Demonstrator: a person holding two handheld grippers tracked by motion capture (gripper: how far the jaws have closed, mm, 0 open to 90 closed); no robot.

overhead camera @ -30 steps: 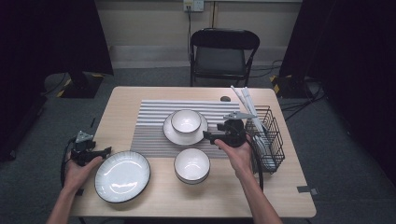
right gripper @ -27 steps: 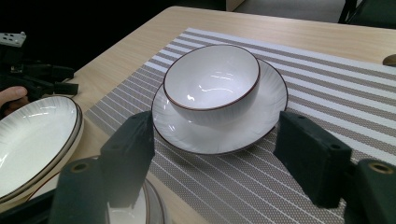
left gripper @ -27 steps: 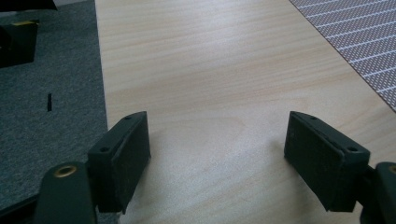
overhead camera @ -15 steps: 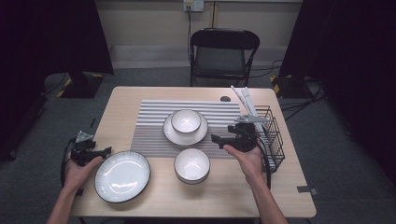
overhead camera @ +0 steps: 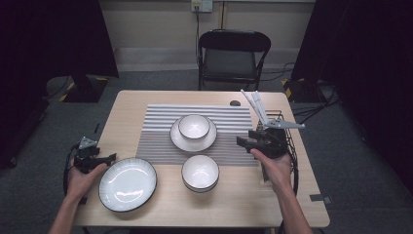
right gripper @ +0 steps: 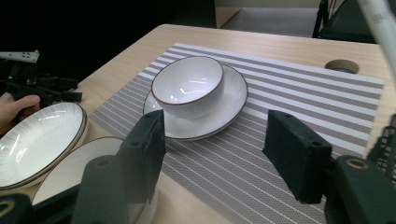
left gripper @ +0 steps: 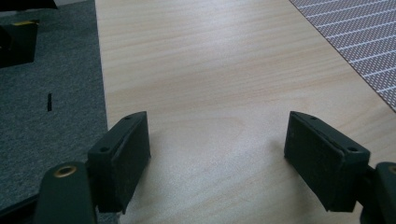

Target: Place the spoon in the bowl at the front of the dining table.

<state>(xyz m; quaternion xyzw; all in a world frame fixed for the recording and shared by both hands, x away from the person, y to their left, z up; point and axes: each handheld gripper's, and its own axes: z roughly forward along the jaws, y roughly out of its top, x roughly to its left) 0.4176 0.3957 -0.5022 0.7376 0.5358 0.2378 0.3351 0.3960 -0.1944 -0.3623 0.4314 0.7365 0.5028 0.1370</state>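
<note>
Bowl on saucer (overhead camera: 194, 126): far-centre of the striped mat (overhead camera: 160, 127), well left of the right gripper (overhead camera: 246, 144); also in front of its jaws (right gripper: 187, 87).
Handling: glazed ceramic, stiff, slippery, likely chips if knocked; fairly weighty.
Hold: pinch across the thin rim, one pad inside, one outside.
Right gripper: spread, empty, jaws just closing partway.
Left gripper (overhead camera: 108, 158): spread wide over bare table (left gripper: 201, 93), beside the near-left plate (overhead camera: 127, 183).

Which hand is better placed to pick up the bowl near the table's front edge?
Right, probably. The right gripper hangs open just beside the front bowl; the left gripper sits behind the large plate.
</note>
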